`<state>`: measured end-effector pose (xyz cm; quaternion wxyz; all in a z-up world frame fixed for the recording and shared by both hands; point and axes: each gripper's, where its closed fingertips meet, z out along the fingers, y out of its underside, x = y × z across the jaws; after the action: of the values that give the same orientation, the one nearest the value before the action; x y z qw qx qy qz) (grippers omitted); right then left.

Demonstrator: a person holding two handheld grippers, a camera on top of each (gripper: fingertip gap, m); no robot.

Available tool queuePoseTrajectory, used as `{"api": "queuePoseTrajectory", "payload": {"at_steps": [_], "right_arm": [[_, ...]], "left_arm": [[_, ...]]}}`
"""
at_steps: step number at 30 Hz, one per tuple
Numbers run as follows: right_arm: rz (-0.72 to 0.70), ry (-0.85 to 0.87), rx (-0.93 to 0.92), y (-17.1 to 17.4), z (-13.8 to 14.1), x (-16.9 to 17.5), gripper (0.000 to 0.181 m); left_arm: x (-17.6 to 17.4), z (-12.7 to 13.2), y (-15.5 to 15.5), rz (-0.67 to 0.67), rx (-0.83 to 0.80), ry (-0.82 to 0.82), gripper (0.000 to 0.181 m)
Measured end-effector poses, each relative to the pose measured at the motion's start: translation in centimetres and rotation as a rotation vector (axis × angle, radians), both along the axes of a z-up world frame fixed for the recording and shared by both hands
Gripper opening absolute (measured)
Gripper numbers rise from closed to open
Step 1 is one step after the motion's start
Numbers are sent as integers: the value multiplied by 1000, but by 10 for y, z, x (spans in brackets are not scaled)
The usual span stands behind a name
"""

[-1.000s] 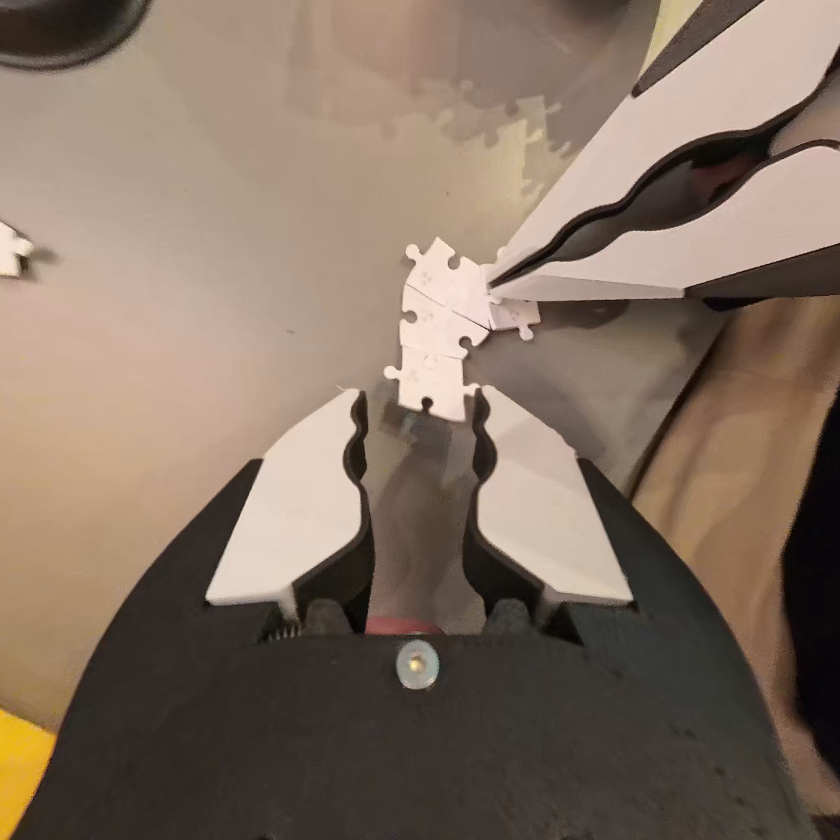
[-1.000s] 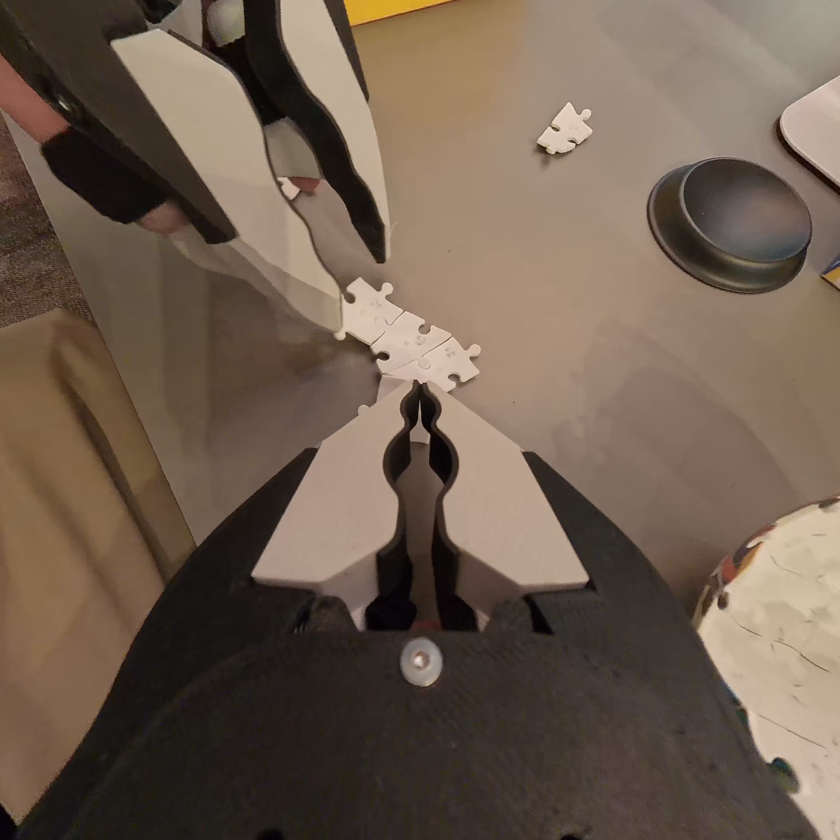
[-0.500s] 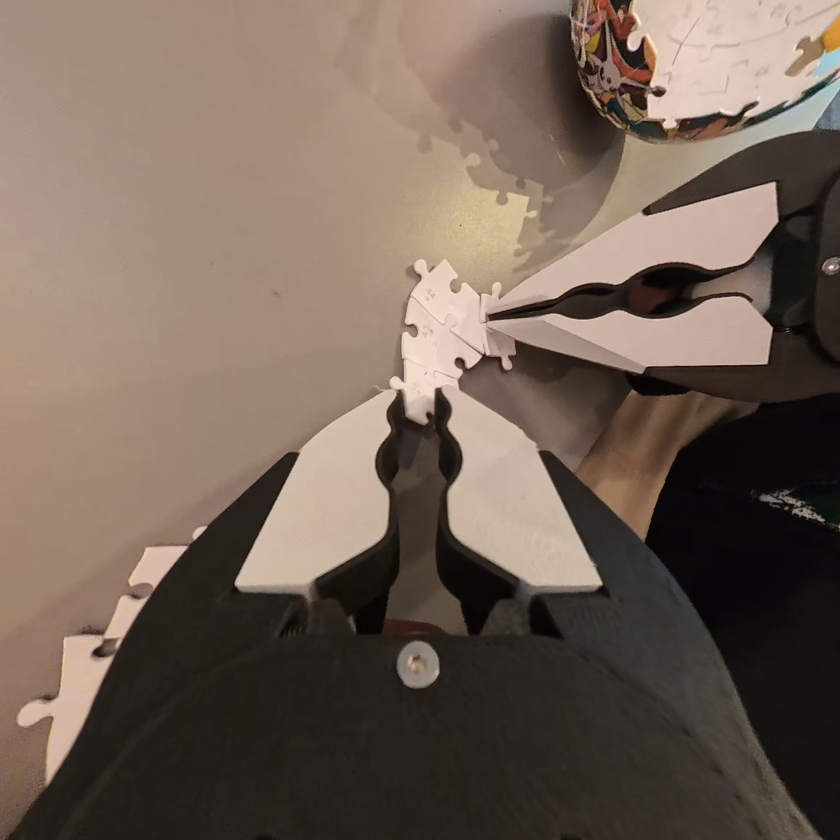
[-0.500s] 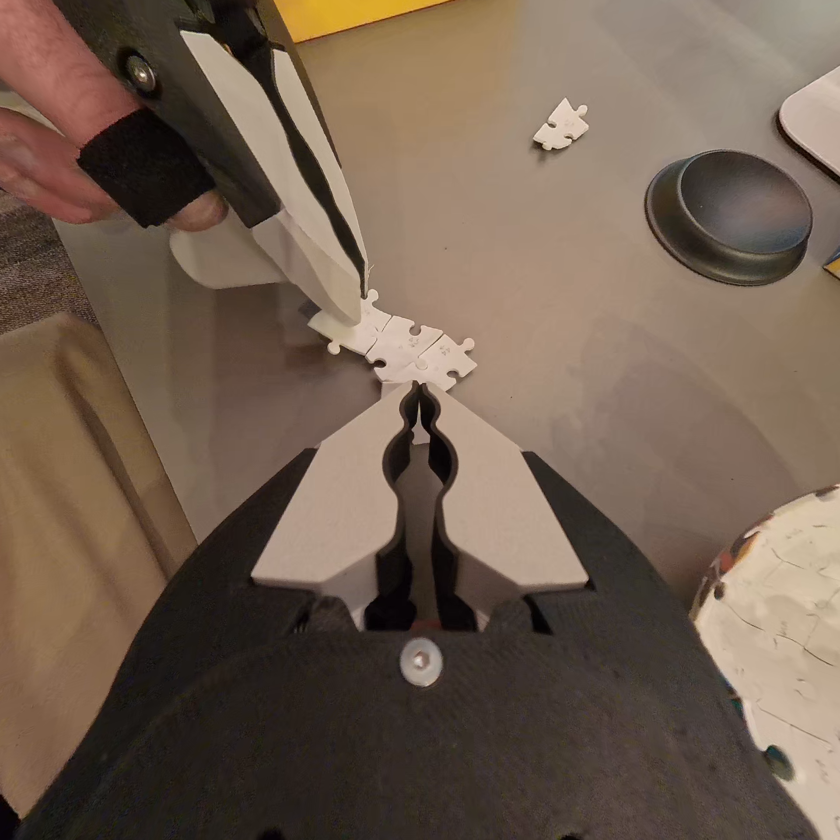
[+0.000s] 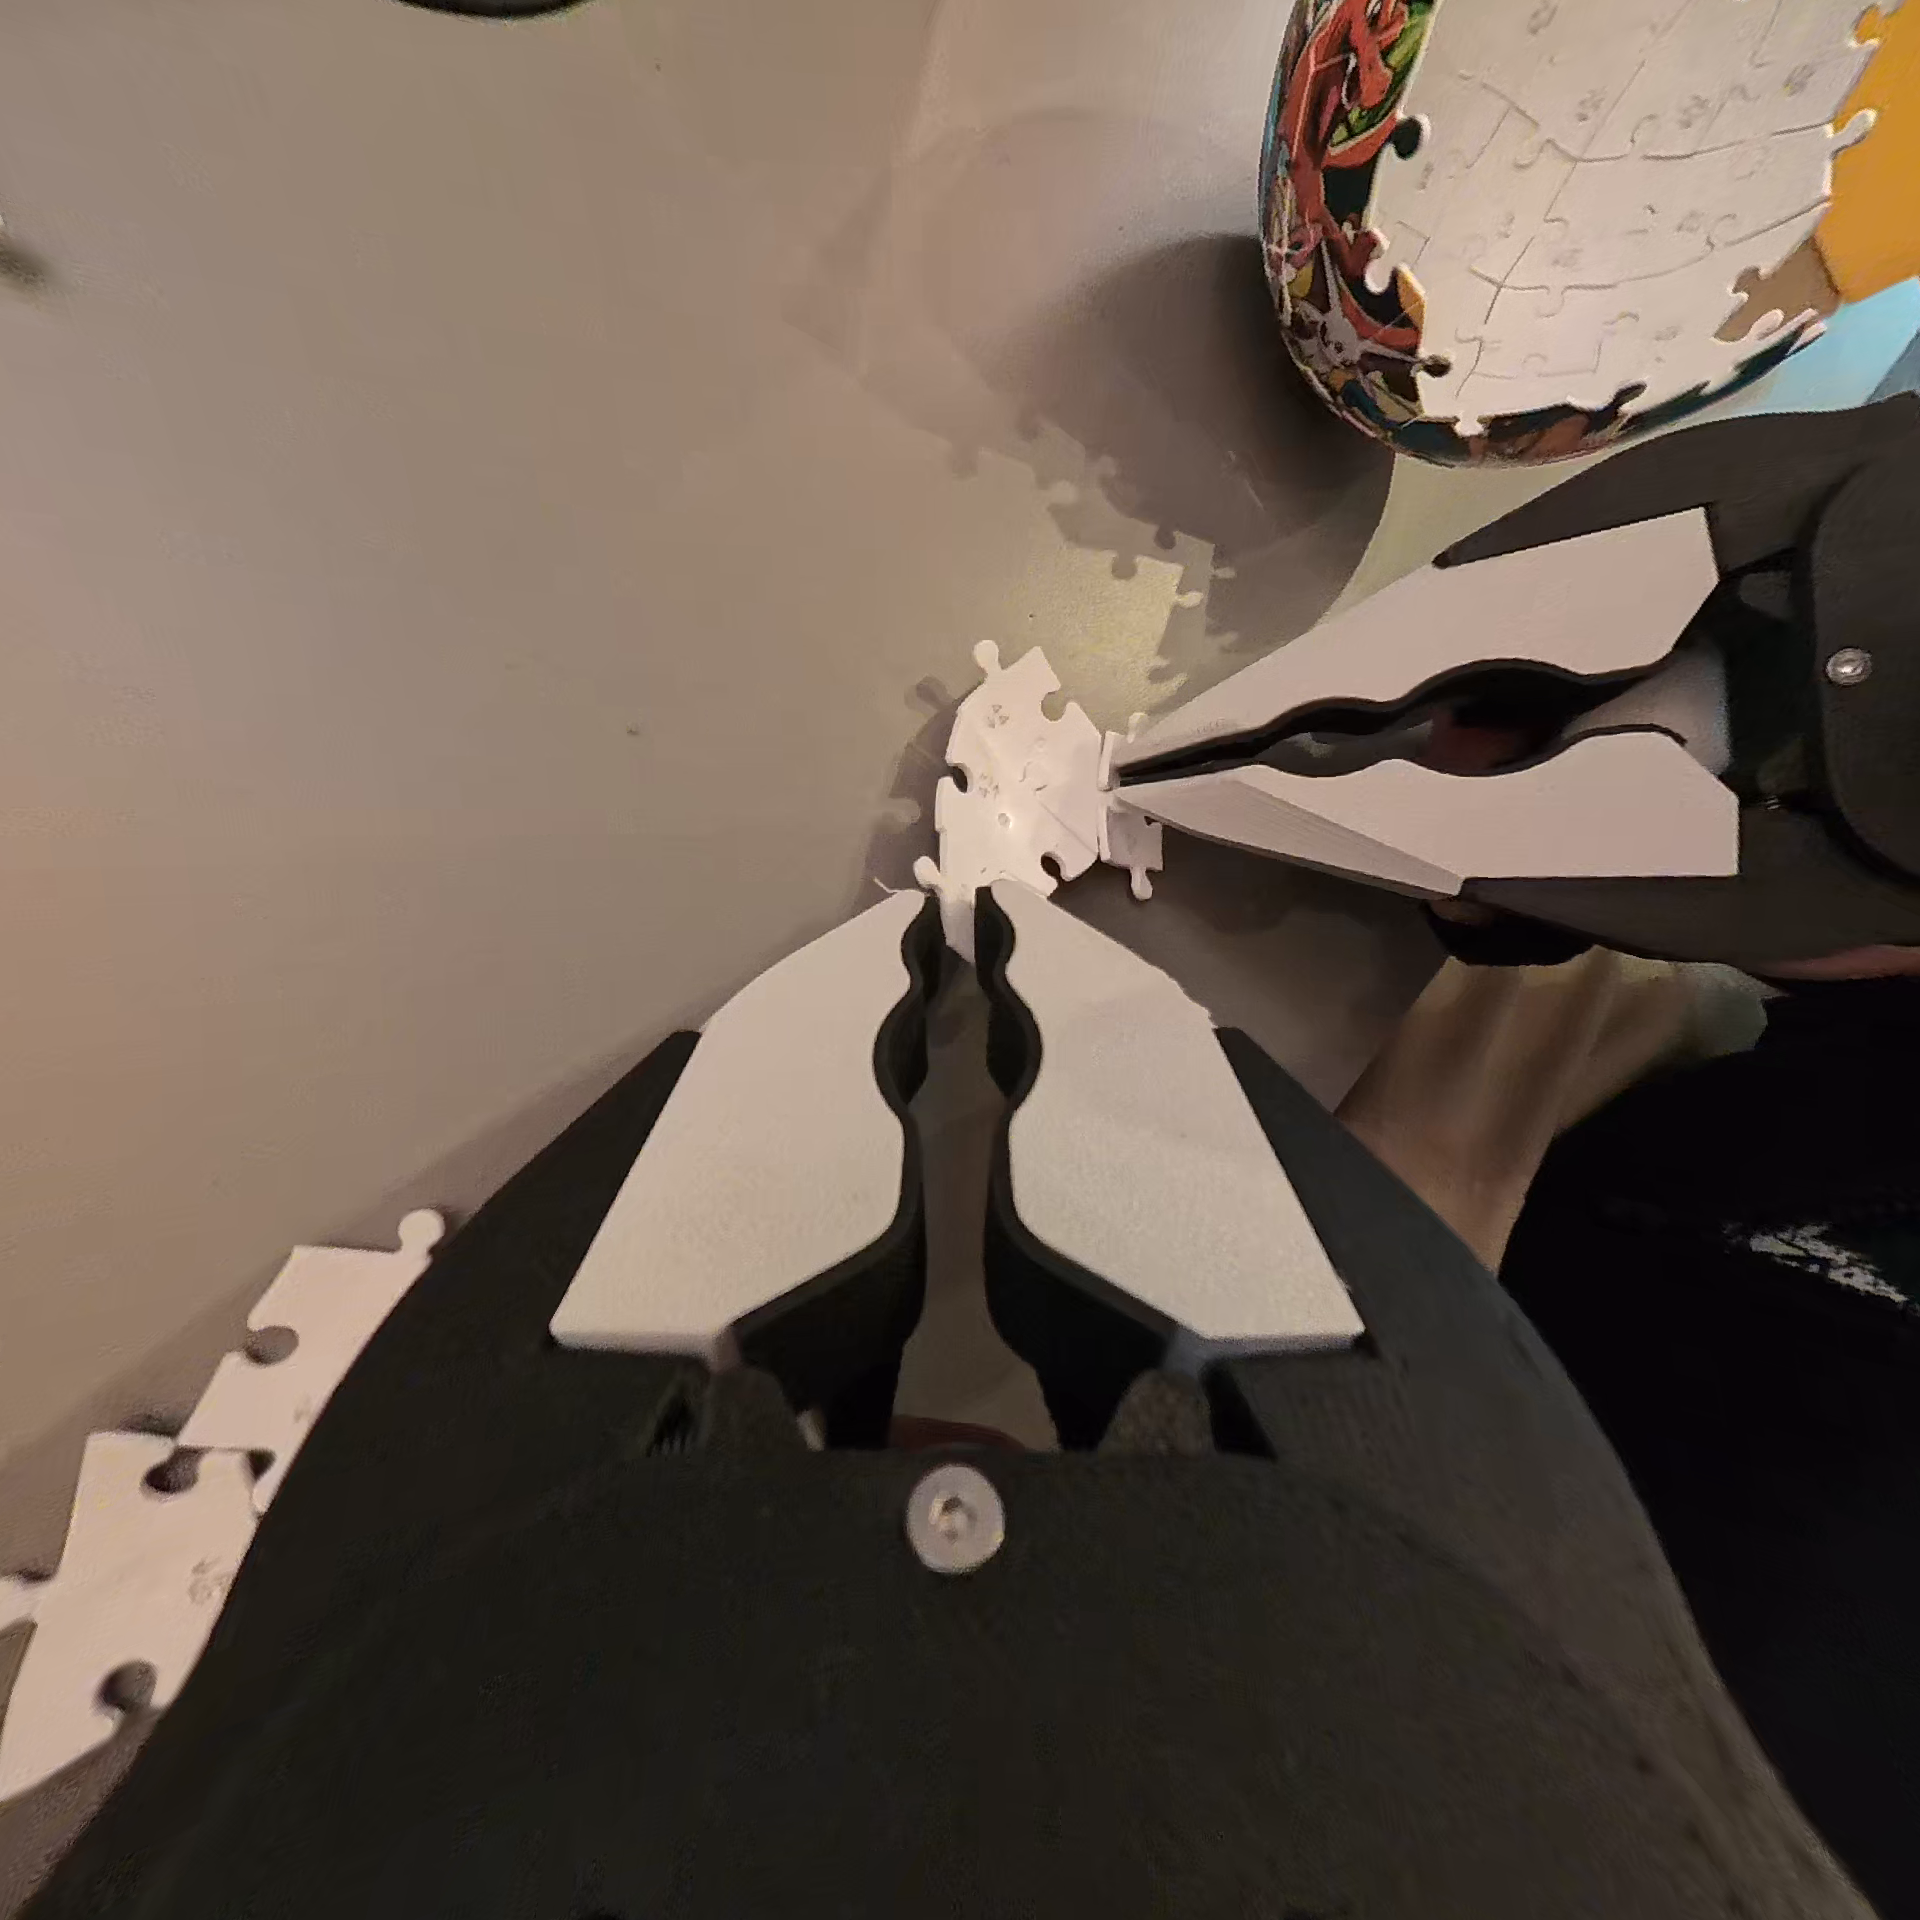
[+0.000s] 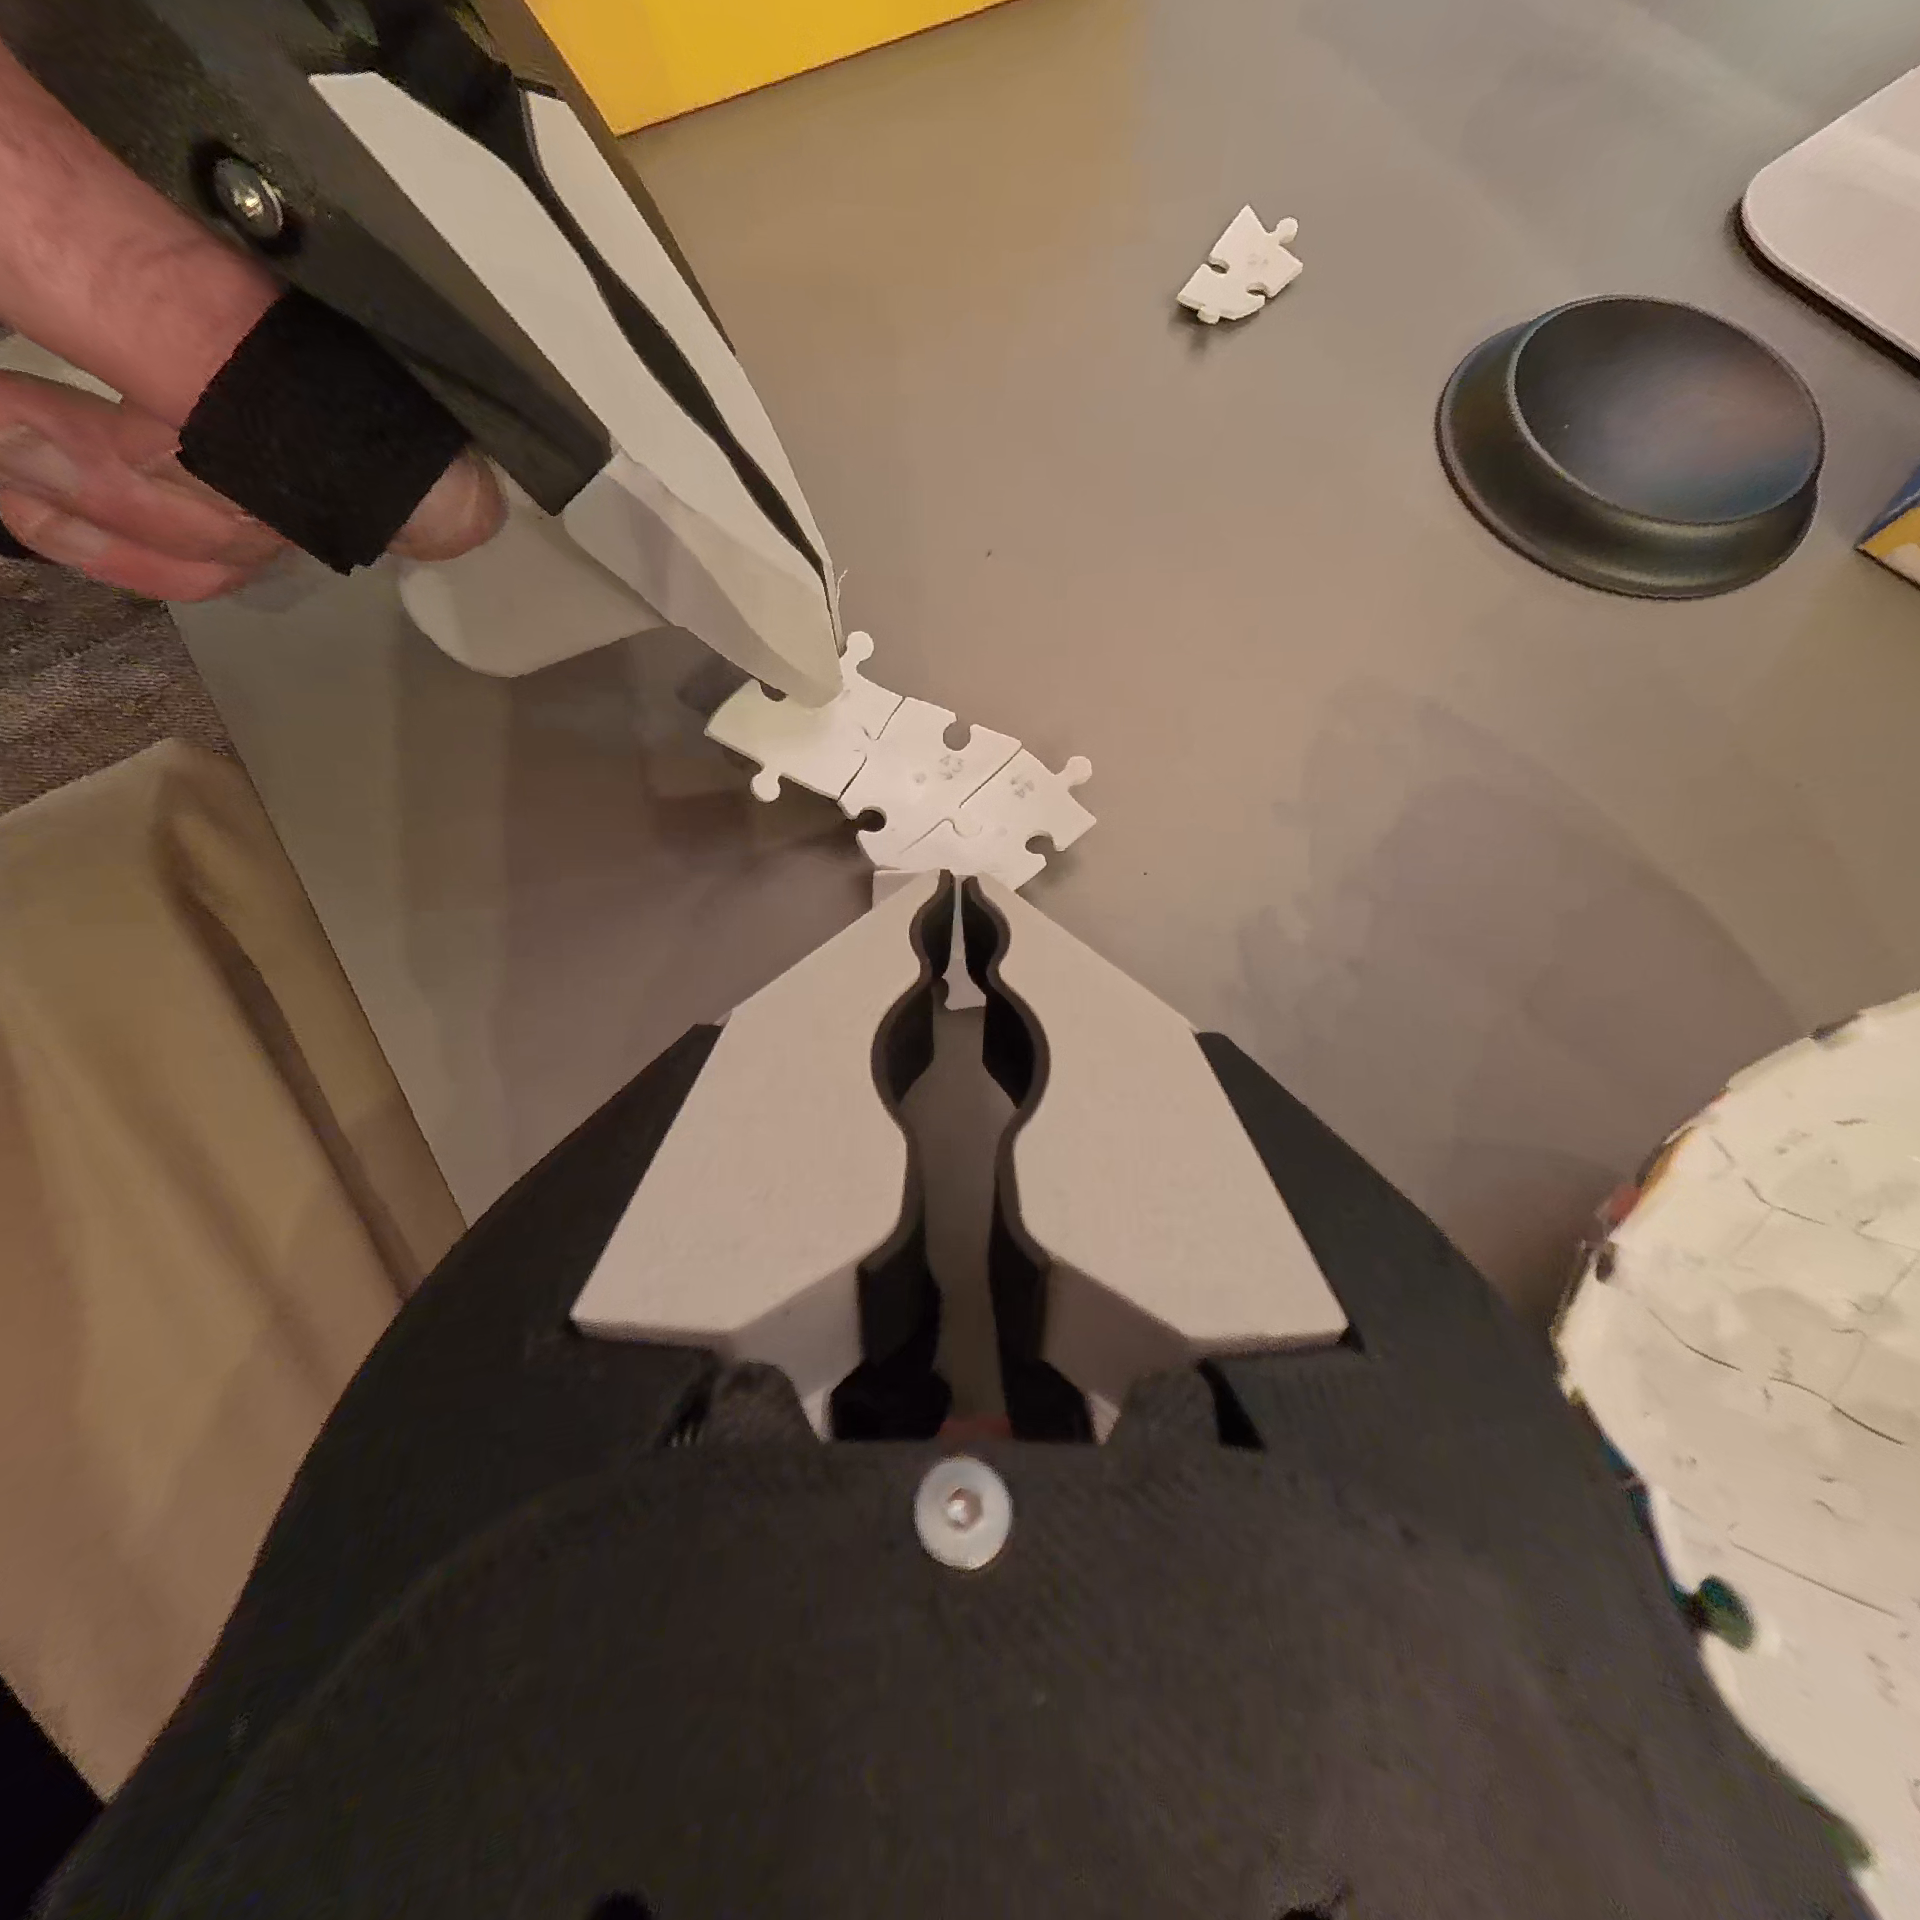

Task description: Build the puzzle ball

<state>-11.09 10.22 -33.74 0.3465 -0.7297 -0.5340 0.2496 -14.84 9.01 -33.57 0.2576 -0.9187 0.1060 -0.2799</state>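
- Both grippers grip one short chain of white puzzle pieces [image 5: 1013, 800] over the grey table [image 5: 416, 623]: the left gripper [image 5: 961, 914] pinches the piece at one end, its white fingertips pressed together on the piece's edge.
- Right gripper [image 6: 951, 894], seen in its own view, nips the opposite end of the same chain [image 6: 935, 774], with a sliver of white piece caught between its closed tips.
- From the right wrist view, the left gripper [image 6: 826, 665] comes down from the upper left, tips on the far piece, with a person's hand [image 6: 125, 416] in a black finger strap behind it.
- From the left wrist view, the right gripper [image 5: 1117, 774] reaches in from the right, tips together on the chain's edge.
- Partly built puzzle ball [image 5: 1507, 229], white inside and brightly printed outside, sits on the table beyond the chain; in the right wrist view, its white inner shell [image 6: 1766, 1351] shows at the right edge.
- Another joined strip of white pieces [image 5: 156, 1507] lies near the left gripper's body.
- One loose pair of joined pieces [image 6: 1242, 270] lies well apart, near a round dark dish [image 6: 1631, 478].
- Yellow box edge [image 6: 779, 52] shows at the top.
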Motion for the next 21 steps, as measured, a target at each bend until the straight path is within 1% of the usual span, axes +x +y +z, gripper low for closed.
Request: {"api": "queuePoseTrajectory", "payload": {"at_steps": [3, 7, 8, 11, 16, 18, 21], "right_arm": [[-2, 2, -5, 0, 0, 1, 1], [-14, 1, -1, 1, 1, 3, 5], [-17, 0, 7, 2, 2, 3, 8], [-23, -8, 16, 2, 2, 6, 23], [-41, 16, 4, 5, 7, 8, 30], [-42, 34, -19, 4, 9, 8, 31], [-22, 38, -100, -4, 4, 6, 32]], "left_arm": [[0, 0, -1, 16, 19, 29, 6], [0, 1, -1, 33, 30, 25, 6], [-1, 1, -1, 35, 33, 28, 6], [-1, 1, -2, 34, 45, 42, 5], [-3, 2, -1, 43, 61, 54, 5], [-5, 3, 0, 53, 67, 48, 5], [-5, 4, 0, 52, 76, 48, 5]]}}
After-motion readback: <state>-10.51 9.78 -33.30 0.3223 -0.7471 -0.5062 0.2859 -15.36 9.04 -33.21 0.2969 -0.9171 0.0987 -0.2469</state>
